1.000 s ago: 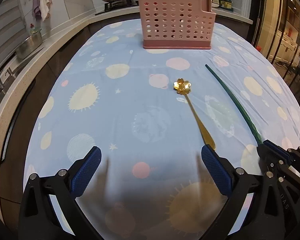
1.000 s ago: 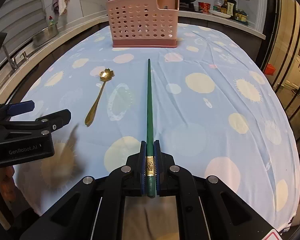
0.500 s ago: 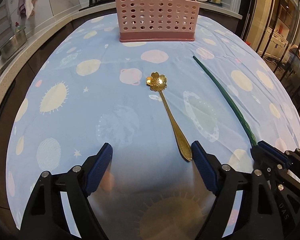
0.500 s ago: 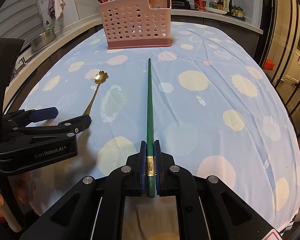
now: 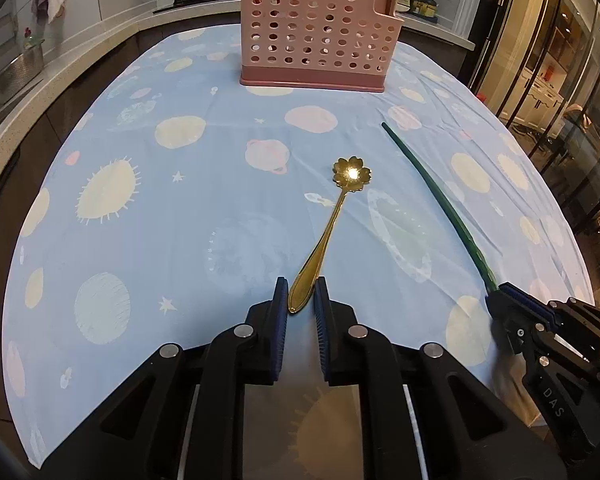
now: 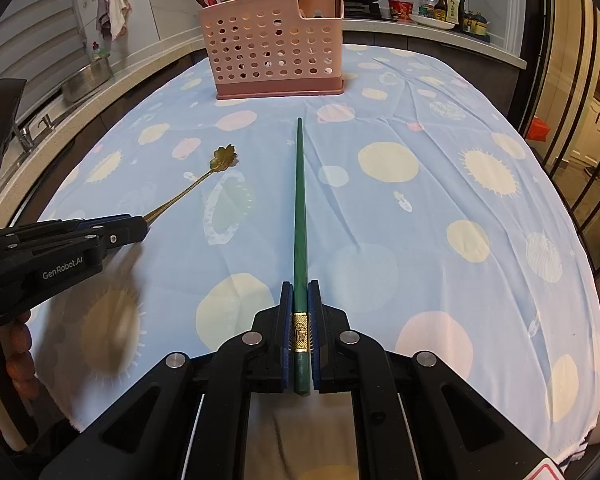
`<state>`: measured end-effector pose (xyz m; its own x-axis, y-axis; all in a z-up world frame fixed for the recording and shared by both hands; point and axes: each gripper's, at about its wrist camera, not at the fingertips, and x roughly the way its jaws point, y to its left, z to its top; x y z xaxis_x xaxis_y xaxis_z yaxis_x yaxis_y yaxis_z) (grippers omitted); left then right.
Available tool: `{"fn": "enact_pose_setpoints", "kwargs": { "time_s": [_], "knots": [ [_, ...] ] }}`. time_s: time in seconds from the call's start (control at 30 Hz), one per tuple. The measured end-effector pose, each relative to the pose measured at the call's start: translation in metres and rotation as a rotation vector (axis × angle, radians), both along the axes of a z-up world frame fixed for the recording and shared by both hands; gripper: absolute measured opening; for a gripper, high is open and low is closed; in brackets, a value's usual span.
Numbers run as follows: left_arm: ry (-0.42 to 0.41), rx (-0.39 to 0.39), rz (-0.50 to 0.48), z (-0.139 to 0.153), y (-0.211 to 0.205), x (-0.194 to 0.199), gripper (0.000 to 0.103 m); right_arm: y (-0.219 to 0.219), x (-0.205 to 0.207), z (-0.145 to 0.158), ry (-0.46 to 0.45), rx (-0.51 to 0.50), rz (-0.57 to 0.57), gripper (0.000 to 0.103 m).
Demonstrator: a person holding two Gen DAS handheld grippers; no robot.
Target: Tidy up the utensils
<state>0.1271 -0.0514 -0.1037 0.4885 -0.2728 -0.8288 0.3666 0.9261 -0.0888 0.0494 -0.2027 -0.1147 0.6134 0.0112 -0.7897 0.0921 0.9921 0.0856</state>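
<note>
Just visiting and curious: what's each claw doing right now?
Left gripper closed around gold spoon handle. Right gripper clamped on green chopstick. Pink caddy ahead, path clear.

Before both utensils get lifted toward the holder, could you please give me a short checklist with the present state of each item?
1. Left gripper jaws around the gold spoon handle end: ok.
2. Spoon firmly pinched: cannot tell; a slim gap shows beside the handle.
3. Right gripper shut on the green chopstick near its gold band: ok.
4. Chopstick aligned with the jaws, pointing toward the pink holder: ok.
5. Holder upright: ok.
6. Free room inside the holder: cannot tell; utensils already stand in it.
</note>
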Motion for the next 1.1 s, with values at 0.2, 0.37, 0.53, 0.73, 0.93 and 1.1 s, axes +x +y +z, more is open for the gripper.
{"fn": "enact_pose_setpoints", "kwargs": {
  "time_s": [0.2, 0.37, 0.53, 0.73, 0.93, 1.1],
  "knots": [
    [-0.02, -0.02, -0.012, 0.012, 0.001, -0.002, 0.011, 0.001, 0.0, 0.005, -0.01, 0.003, 0.001, 0.007],
    [-0.052, -0.043, -0.013, 0.03, 0.003, -0.004, 0.011, -0.003, 0.0, 0.018, -0.039, 0.017, 0.004, 0.007],
    [-0.096, -0.057, -0.005, 0.048, 0.007, -0.002, 0.011, -0.007, -0.001, 0.036, -0.084, 0.025, 0.003, 0.007],
    [-0.148, -0.079, -0.002, 0.07, 0.009, 0.005, 0.011, -0.015, 0.003, 0.059, -0.14, 0.048, -0.003, 0.007],
    [-0.201, -0.101, -0.004, 0.093, 0.009, 0.014, 0.01, -0.022, 0.01, 0.086, -0.213, 0.06, -0.006, 0.007],
    [-0.237, -0.107, -0.002, 0.108, 0.007, 0.022, 0.004, -0.03, 0.019, 0.11, -0.275, 0.07, -0.008, 0.007]
  ]
}}
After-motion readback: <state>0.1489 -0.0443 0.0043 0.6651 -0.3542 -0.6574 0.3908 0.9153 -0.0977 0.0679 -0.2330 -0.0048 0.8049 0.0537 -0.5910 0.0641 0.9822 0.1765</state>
